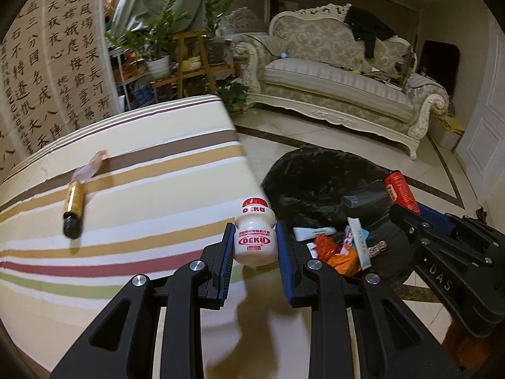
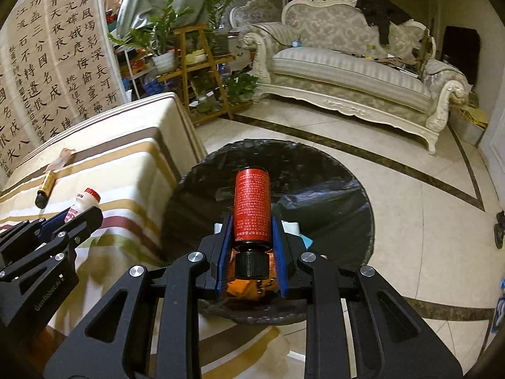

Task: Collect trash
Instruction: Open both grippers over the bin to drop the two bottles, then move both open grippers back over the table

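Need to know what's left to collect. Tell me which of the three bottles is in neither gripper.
The gold-labelled dark bottle lying on the striped tablecloth; the white bottle sits in the left gripper, the red one in the right gripper.

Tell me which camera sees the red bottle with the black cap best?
The right wrist view. There the red bottle with the black cap fills the middle, gripped between the right gripper's blue pads, over the black trash bag. The left wrist view shows only its red end at the right.
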{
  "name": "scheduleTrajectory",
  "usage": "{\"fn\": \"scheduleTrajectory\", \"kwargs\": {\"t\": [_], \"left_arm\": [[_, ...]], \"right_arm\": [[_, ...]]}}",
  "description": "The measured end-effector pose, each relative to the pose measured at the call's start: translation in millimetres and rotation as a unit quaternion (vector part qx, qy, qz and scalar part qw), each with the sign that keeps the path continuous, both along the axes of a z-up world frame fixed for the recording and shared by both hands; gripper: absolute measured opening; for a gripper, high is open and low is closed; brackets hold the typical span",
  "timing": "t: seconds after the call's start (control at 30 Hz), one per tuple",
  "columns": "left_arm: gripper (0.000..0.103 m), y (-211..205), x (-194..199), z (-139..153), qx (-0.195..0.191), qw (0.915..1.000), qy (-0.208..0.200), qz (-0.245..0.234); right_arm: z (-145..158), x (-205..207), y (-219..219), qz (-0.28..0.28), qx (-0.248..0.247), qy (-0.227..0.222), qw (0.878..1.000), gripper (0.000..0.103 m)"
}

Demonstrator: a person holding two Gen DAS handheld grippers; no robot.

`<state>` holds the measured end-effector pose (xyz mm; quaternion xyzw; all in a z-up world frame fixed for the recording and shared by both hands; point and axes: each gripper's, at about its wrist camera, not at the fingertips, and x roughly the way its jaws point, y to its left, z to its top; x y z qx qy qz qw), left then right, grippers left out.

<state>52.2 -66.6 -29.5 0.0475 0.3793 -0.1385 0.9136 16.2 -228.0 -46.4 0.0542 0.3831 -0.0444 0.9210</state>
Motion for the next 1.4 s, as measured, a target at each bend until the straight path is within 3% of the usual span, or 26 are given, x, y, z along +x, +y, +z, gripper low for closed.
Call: {"fn": "scheduleTrajectory", "kwargs": {"t": [0.73,1.17,1.27,1.33,1.4], "left_arm": [[0.027,-56,29,-3,0.028,0.9992,0.006,-0.028],[0.027,-60,34,-7,0.035,0.9988,0.018,-0.029],[0.041,-60,36,-8,0.034,0.9989,0.02,-0.025],[0.045,-59,36,-8,0.033,0.999,0.02,-0.025],[0.051,-59,36,-8,0.034,0.9989,0.02,-0.025]], "right_arm": [[-8,22,-38,-0.03,0.01,0.009,0.999,0.023],[-14,27,-49,-0.04,0.015,0.016,0.999,0.024],[-13,26,-52,-0.044,0.018,0.014,0.999,0.028],[-13,26,-53,-0.048,0.019,0.012,0.999,0.039],[-12,24,-55,-0.053,0.018,0.009,0.998,0.041]]}}
